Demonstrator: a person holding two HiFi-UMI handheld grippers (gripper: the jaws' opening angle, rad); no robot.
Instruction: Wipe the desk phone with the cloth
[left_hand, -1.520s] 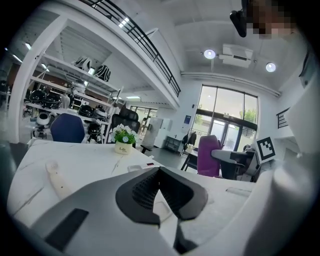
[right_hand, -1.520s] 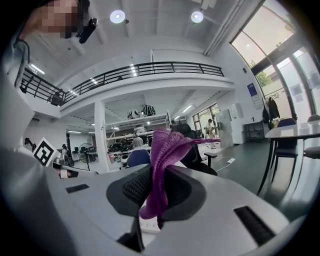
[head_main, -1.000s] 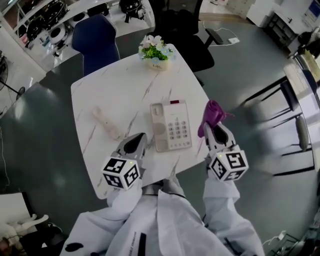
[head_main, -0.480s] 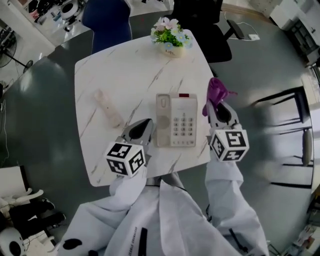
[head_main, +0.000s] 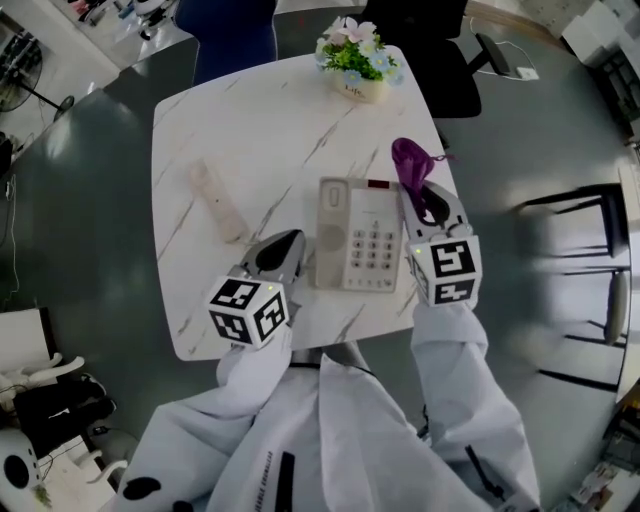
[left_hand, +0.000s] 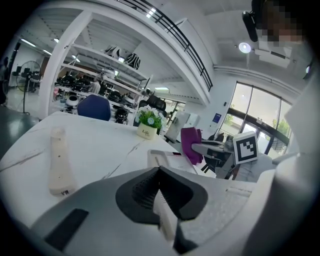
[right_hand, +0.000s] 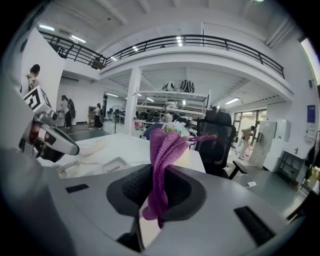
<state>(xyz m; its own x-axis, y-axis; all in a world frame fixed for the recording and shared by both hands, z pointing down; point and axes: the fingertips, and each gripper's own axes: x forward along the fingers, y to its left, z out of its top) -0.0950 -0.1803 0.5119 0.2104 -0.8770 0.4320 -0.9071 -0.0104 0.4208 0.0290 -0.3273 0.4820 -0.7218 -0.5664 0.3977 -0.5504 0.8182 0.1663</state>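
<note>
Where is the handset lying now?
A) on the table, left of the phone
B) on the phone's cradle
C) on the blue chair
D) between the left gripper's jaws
A: the handset lies on the table, apart from the phone, whose cradle is empty.

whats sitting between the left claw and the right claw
The desk phone lies on the table between the left claw and the right claw, which grips the cloth; the head view shows it.

Head view looks down; 2 gripper views share the phone (head_main: 358, 235).
</note>
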